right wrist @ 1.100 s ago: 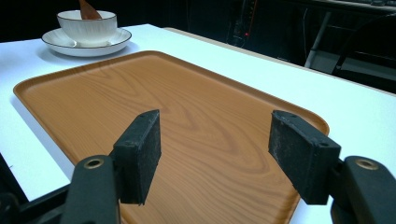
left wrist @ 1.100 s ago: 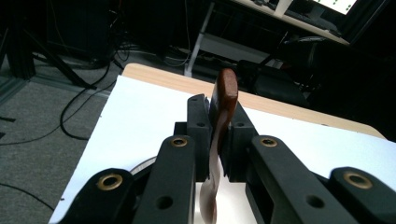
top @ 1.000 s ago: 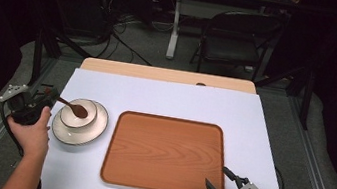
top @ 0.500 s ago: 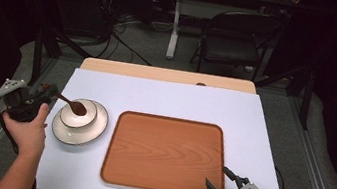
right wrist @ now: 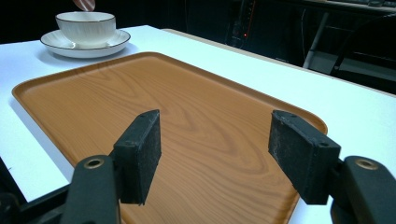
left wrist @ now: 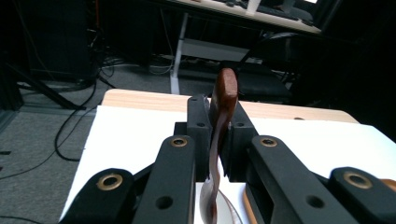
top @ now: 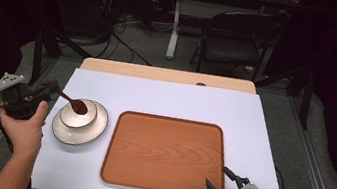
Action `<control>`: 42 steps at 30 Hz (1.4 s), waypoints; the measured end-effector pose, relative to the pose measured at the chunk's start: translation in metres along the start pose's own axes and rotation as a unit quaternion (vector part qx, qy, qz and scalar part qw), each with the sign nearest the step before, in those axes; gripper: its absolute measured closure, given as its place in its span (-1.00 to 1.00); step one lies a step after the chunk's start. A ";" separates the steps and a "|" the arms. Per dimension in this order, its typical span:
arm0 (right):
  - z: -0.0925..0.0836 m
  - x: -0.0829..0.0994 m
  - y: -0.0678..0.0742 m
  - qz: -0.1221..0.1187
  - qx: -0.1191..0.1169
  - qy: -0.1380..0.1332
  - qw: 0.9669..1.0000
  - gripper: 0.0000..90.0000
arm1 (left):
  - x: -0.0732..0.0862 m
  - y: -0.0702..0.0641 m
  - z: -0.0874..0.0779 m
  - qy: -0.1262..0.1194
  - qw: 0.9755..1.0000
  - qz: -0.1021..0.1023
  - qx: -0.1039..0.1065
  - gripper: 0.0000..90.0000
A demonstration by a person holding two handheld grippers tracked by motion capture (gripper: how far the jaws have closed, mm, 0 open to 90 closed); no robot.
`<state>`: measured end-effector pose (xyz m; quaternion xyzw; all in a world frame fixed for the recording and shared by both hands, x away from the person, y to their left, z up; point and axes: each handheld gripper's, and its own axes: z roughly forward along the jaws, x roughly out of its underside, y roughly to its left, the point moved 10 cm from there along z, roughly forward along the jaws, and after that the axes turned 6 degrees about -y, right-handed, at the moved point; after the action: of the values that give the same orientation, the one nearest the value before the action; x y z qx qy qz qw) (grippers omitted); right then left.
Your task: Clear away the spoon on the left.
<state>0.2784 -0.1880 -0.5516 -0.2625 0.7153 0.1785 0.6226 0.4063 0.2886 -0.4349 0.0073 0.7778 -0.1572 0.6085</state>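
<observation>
A brown wooden spoon (top: 68,100) is clamped by its handle in my left gripper (top: 47,90), which is shut on it at the table's left edge. The spoon's bowl hangs over a small white bowl (top: 78,113) standing on a white plate (top: 93,129). In the left gripper view the spoon (left wrist: 222,116) stands between the closed jaws. My right gripper (top: 221,180) rests open at the front right, at the near corner of a wooden tray (top: 165,154). Nothing is between its pads (right wrist: 140,151), and the tray (right wrist: 177,112) stretches ahead of them with the bowl (right wrist: 86,26) beyond.
A white sheet (top: 175,100) covers the table, with a strip of bare wood (top: 169,75) along the far edge. Behind the table stand a folding chair (top: 234,44) and a desk leg (top: 175,25) among floor cables.
My left gripper has drawn back to the left and lifted slightly, so the spoon's bowl has moved from the middle of the white bowl towards its left side. The right gripper has stayed put.
</observation>
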 end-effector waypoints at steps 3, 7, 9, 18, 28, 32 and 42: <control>0.000 0.000 0.000 0.001 0.000 0.000 1.000 -0.24 | 0.000 -0.006 0.000 0.002 1.000 0.002 0.007 0.86; 0.000 0.000 0.000 0.001 0.000 0.000 1.000 -0.24 | 0.001 -0.016 0.001 0.006 1.000 0.005 0.020 0.86; 0.000 0.000 0.000 0.002 0.000 0.001 1.000 -0.24 | 0.002 -0.022 0.001 0.008 1.000 0.009 0.029 0.86; 0.000 0.000 0.000 0.001 0.000 0.000 1.000 -0.24 | 0.014 -0.056 0.006 0.032 0.996 0.027 0.072 0.86; 0.000 0.000 -0.001 0.000 0.000 0.000 1.000 -0.24 | 0.032 -0.099 0.011 0.081 0.986 0.054 0.136 0.86; 0.000 0.000 -0.001 0.000 0.000 -0.001 1.000 -0.24 | 0.043 -0.115 0.013 0.114 0.978 0.066 0.163 0.87; 0.000 0.000 -0.001 0.000 -0.001 0.000 1.000 -0.24 | 0.064 -0.139 0.017 0.171 0.959 0.093 0.204 0.87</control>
<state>0.2783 -0.1887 -0.5515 -0.2627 0.7149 0.1790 0.6227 0.3777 0.1408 -0.4669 0.2306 0.8173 -0.2521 0.4640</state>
